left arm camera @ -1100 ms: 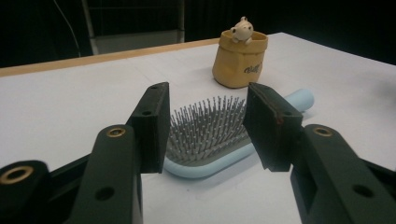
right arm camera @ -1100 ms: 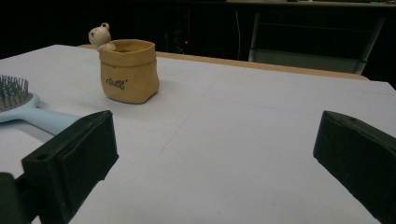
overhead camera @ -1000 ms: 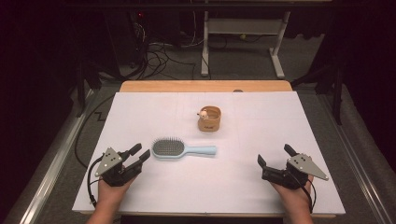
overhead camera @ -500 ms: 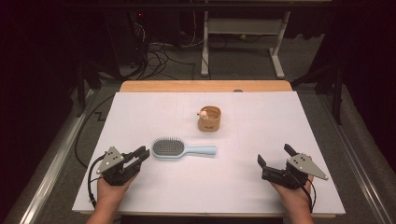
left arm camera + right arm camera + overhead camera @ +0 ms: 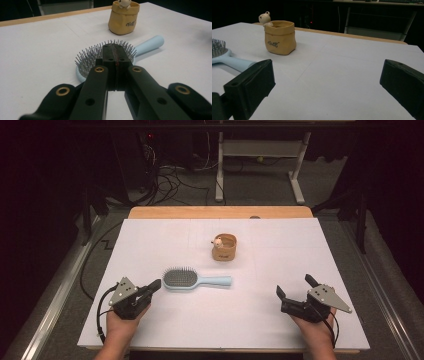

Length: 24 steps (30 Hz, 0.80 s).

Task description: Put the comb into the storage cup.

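A light-blue hairbrush (image 5: pixel 192 279) lies bristles up in the middle of the white table, handle pointing right. Behind it stands a small tan pot (image 5: pixel 224 248) with a little bear figure on its rim. My left gripper (image 5: pixel 155 285) rests at the front left, its tip just short of the brush head (image 5: pixel 90 60). Its jaws have just been closing and now stand shut (image 5: pixel 115 48) with nothing between them. My right gripper (image 5: pixel 294 285) sits at the front right, open and empty (image 5: pixel 329 75), facing the pot (image 5: pixel 280 37) and the brush handle (image 5: pixel 227 58).
A white sheet (image 5: pixel 280 250) covers the table, with a wooden edge (image 5: pixel 220 212) at the back. Beyond it the floor is dark, with cables (image 5: pixel 170 175) and a white desk frame (image 5: pixel 260 150).
The left gripper's jaws have come together from partly open to shut, with nothing caught. The right gripper, brush and pot have not moved.
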Motion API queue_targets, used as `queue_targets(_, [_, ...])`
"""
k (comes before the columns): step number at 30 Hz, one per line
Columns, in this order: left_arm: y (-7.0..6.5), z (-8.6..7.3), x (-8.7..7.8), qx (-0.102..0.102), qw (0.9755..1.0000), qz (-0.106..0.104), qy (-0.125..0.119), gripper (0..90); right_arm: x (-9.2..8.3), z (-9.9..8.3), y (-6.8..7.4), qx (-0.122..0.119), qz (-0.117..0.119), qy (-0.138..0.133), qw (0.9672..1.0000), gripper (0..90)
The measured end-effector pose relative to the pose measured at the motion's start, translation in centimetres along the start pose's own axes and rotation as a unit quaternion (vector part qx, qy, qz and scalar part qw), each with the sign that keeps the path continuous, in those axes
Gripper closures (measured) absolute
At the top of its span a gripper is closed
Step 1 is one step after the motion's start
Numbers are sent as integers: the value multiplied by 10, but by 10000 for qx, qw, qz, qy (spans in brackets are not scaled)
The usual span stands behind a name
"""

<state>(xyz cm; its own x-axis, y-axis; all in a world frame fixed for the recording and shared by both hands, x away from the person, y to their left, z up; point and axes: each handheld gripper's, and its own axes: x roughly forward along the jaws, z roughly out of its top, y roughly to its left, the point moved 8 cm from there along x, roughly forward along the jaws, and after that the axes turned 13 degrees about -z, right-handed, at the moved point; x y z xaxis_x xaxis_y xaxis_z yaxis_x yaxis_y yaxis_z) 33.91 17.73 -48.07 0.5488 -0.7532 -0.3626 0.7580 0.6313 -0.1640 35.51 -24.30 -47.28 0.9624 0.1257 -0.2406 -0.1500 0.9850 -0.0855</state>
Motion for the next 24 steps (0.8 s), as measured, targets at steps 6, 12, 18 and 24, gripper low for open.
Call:
queue_targets(6, [-1, 0, 2, -113, 9999, -17, 34, 900, 0, 0, 1, -7, 17, -9, 10000, 3])
queue_targets(12, [-8, 2, 10, -152, 9998, -105, 115, 900, 0, 0, 1, -10, 12, -7, 10000, 2])
queue_targets(18, [-11, 1, 17, -204, 9995, -181, 176, 900, 1, 0, 1, -5, 13, 10, 10000, 3])
queue_targets(24, [-15, 1, 24, -155, 9991, -233, 303, 900, 1, 0, 2, -19, 20, 4, 10000, 3])
